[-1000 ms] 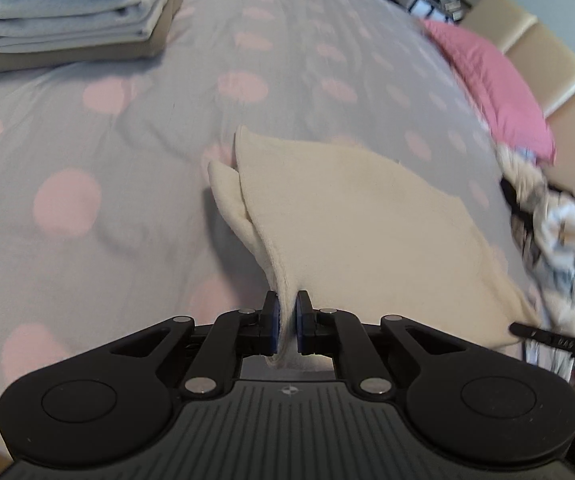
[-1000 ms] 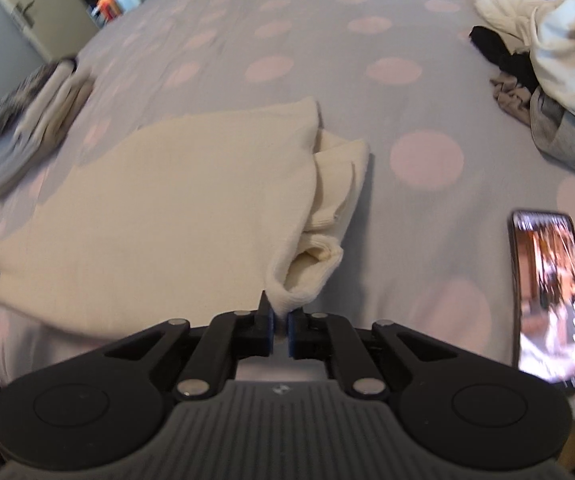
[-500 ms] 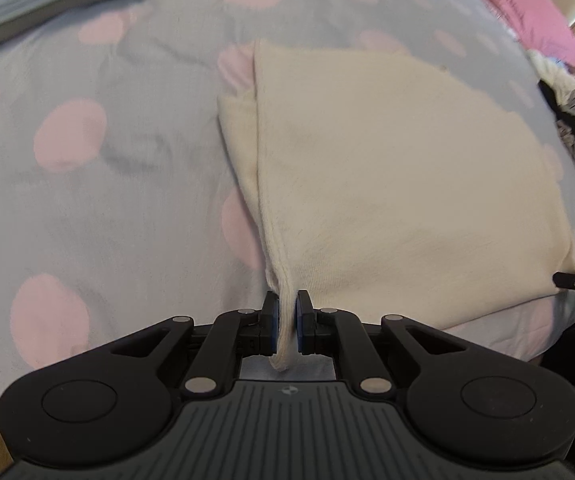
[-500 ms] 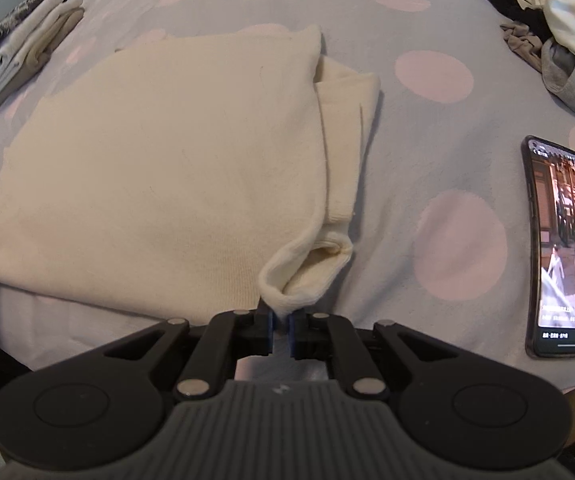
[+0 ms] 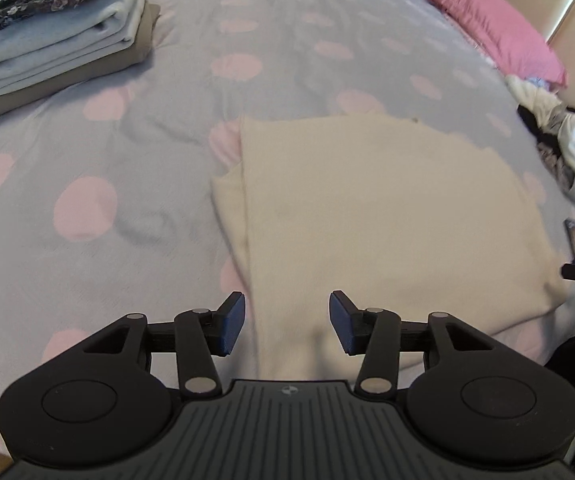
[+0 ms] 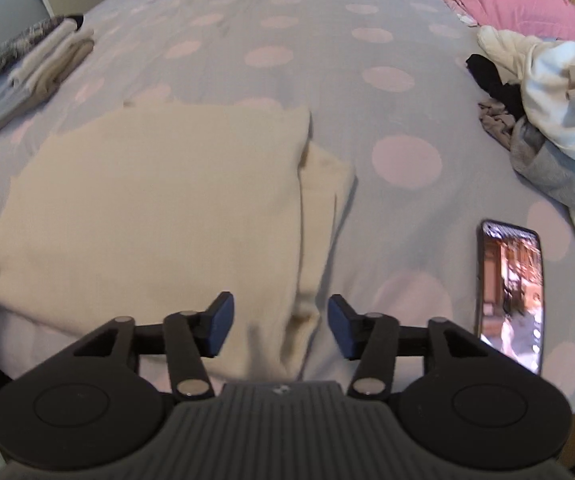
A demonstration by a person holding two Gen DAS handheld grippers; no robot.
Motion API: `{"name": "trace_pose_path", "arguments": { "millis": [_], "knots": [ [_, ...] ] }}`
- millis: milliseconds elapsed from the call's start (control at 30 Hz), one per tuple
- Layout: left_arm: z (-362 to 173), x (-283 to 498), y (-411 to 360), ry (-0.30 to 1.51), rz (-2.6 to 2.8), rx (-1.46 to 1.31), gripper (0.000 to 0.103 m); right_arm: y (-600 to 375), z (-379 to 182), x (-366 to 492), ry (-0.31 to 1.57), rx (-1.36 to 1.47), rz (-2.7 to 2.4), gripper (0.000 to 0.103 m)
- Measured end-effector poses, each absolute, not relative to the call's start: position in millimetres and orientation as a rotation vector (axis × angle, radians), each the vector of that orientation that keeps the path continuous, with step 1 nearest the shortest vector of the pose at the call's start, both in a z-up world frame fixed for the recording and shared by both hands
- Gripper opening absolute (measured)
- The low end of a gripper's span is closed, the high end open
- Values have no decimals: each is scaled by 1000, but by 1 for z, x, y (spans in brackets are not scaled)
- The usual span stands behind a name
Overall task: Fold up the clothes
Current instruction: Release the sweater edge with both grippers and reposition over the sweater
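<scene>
I hold both tongs tipped steeply down over the near edge of the bed. My left gripper is letting go: its jaws are spreading, and the near left corner of the cream knitted garment lies slack on the bed between the blue pads, which no longer press it. My right gripper does the same at the near right corner, jaws widening, the rolled cream hem loose between them and nothing gripped.

The garment lies folded into a broad flat panel on the grey bedspread with pink dots, a narrower folded strip showing along each side edge. In the right wrist view, a black smartphone with a lit screen rests on the spread just right of the garment, apart from it. Further right sits a heap of unfolded white, grey and black clothes. Far left is a stack of folded clothes, floral fabric on top. At the far right corner lies a pink pillow.
</scene>
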State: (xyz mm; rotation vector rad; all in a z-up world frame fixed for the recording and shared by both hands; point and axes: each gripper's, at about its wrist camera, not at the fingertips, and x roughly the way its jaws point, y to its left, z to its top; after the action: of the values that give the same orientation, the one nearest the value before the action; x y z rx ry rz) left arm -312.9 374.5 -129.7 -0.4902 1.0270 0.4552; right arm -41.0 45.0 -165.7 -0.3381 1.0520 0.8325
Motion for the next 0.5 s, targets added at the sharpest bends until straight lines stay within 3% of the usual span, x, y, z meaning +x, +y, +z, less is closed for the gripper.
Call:
{"name": "trace_pose_path", "arguments": {
  "millis": [500],
  "knots": [
    [-160, -266, 427, 914, 488, -607, 45, 84, -205, 53, 1228, -110, 805, 63]
  ]
}}
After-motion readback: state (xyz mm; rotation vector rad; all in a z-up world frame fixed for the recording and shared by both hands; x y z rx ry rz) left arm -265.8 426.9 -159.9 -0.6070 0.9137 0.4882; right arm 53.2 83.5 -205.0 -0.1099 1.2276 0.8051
